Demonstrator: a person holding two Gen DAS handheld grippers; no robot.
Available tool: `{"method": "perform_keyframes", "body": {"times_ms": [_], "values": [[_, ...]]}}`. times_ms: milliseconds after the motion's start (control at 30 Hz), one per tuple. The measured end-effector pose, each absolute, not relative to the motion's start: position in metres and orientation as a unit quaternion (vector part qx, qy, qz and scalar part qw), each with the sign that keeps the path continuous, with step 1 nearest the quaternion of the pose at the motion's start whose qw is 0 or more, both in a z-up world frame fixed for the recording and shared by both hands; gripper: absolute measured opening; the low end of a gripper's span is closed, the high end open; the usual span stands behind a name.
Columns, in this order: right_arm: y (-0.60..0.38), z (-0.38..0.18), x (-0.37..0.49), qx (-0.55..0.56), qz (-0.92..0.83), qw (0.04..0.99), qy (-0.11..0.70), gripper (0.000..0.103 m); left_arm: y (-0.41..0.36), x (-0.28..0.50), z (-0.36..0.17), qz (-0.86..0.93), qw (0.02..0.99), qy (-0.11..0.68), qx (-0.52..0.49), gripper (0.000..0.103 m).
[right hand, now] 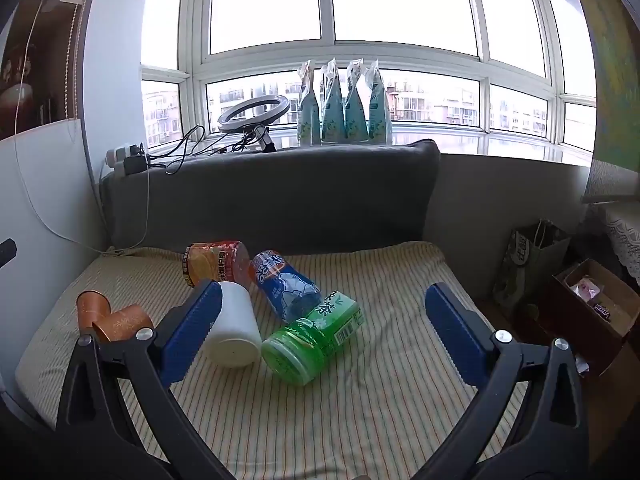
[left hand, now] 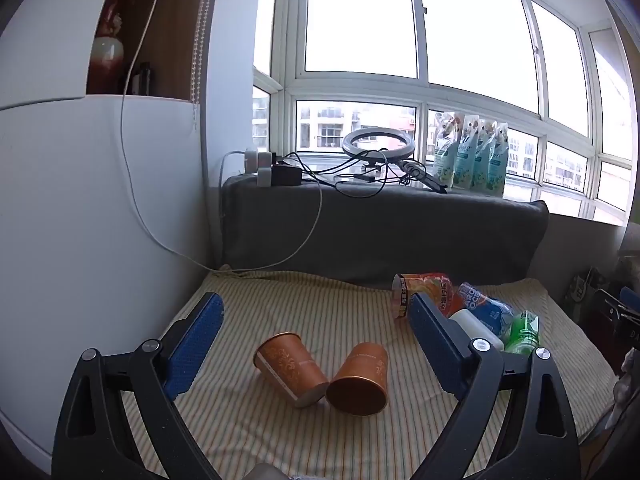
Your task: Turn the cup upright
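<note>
Left wrist view, nearest first: the left gripper (left hand: 316, 320) hangs with its jaws wide and nothing between them, above a striped cushion (left hand: 248, 432). Just beyond, in the lower centre of the frame, two brown paper cups lie on their sides, touching: the left cup (left hand: 289, 368) and the right cup (left hand: 360, 380), whose flat base faces the camera. Farther back, at centre right, a cluster of tipped containers is partly masked by the right-hand finger.

In the right wrist view the right gripper (right hand: 323, 306) is likewise spread wide and empty. Past its fingers lie a white cup (right hand: 234, 326), a green tea cup (right hand: 314, 338), a blue cup (right hand: 286, 284) and an orange cup (right hand: 216, 262), all on their sides; the brown pair sits at the left edge of the frame.

The work appears to be at its approach stage, no cup yet grasped. Next, a gripper would likely need to descend around a cup's wall, close, and rotate it onto its base.

Which cup is intended cannot be told. The white cup is partly hidden by the finger, and the labels are hard to read.
</note>
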State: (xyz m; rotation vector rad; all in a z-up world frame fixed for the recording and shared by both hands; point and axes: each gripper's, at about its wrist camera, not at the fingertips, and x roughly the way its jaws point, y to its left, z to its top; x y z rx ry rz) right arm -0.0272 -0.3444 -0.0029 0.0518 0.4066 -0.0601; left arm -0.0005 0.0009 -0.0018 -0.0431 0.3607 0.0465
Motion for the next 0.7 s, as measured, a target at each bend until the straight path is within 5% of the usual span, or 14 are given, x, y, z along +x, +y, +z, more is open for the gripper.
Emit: {"method": "perform_keyframes", "body": {"times_ms": [700], "values": [[-0.3449, -0.0023, -0.0283, 0.033, -0.031, 0.978, 0.203, 0.103, -0.0069, -0.0043, 0.0009, 0.016, 0.985, 0.173, -0.011, 0.094]]}}
